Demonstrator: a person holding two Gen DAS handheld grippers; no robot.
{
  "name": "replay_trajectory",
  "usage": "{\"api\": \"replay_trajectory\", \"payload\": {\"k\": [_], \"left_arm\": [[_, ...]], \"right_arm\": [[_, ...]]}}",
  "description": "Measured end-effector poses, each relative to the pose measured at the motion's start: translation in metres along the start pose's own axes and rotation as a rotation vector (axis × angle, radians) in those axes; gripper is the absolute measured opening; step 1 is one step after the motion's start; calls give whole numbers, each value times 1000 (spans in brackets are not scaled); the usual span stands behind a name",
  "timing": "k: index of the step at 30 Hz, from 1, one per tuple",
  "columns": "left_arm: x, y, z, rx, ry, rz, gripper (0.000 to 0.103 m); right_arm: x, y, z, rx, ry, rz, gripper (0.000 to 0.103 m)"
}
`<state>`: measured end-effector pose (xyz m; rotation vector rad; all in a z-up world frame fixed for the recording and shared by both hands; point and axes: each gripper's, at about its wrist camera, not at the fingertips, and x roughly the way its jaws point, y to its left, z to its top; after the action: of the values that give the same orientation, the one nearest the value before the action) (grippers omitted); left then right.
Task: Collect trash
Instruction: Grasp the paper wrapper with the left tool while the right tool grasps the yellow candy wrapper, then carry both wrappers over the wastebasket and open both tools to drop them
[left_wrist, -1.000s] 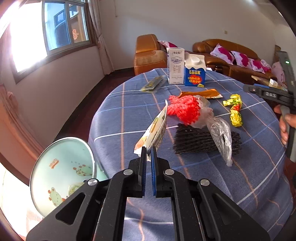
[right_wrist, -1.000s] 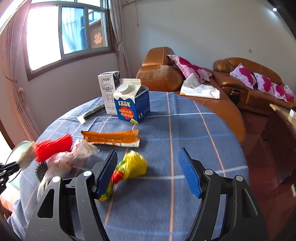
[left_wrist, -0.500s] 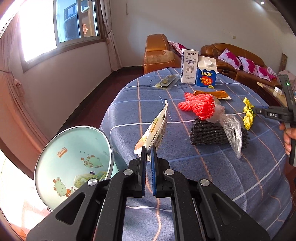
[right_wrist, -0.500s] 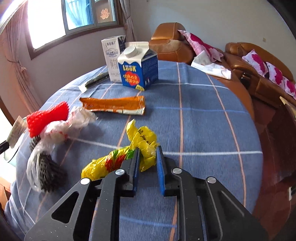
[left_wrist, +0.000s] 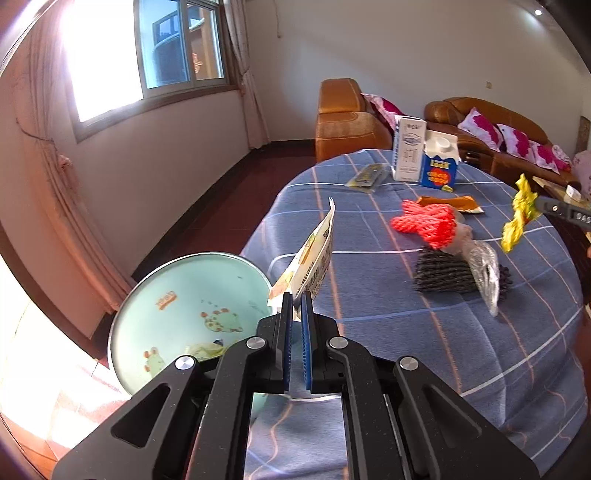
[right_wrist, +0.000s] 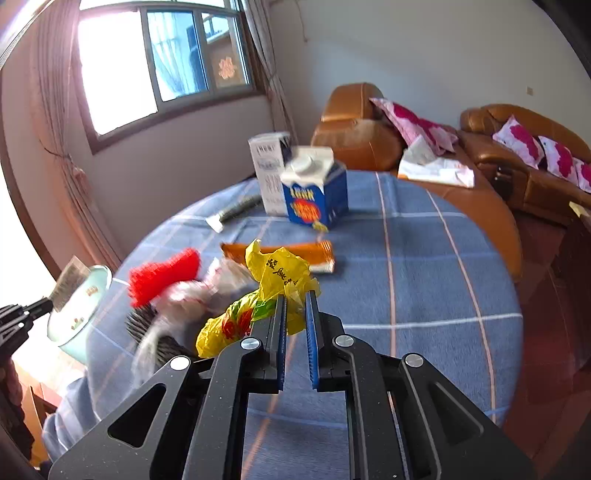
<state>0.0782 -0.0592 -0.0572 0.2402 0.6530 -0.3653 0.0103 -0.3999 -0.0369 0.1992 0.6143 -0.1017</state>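
Now the left gripper (left_wrist: 296, 299) pinches a flat snack packet (left_wrist: 314, 254) beside the pale-green bin (left_wrist: 177, 295); the right gripper (right_wrist: 295, 299) clamps a crumpled yellow wrapper (right_wrist: 277, 275) clear of the tablecloth (right_wrist: 424, 277).

Flat wrapper (left_wrist: 314, 254): white/orange, upright on edge – above table edge by bin.
Yellow wrapper (right_wrist: 273, 291): crumpled, lifted off cloth.
Bin (left_wrist: 140, 310): pale green w/ cartoon print, trash inside.

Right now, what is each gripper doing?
Left gripper: closed on the snack packet, beside the bin.
Right gripper: closed on the yellow wrapper, lifted off the table.
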Motion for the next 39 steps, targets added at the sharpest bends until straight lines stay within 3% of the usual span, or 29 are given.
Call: {"api": "replay_trajectory", "payload": {"k": [8, 15, 28, 39], "left_arm": [[-5, 24, -7, -18, 2, 66, 4], [-4, 48, -15, -38, 31, 141, 4], [-8, 84, -24, -46, 56, 322, 4], [-5, 107, -31, -65, 77, 364, 4]], "right_arm": [[-22, 26, 26, -6, -91, 46, 10], [-5, 66, 44, -52, -125, 80, 10], [45, 155, 50, -176, -106, 176, 10], [73, 202, 44, -232, -78, 218, 10]]}}
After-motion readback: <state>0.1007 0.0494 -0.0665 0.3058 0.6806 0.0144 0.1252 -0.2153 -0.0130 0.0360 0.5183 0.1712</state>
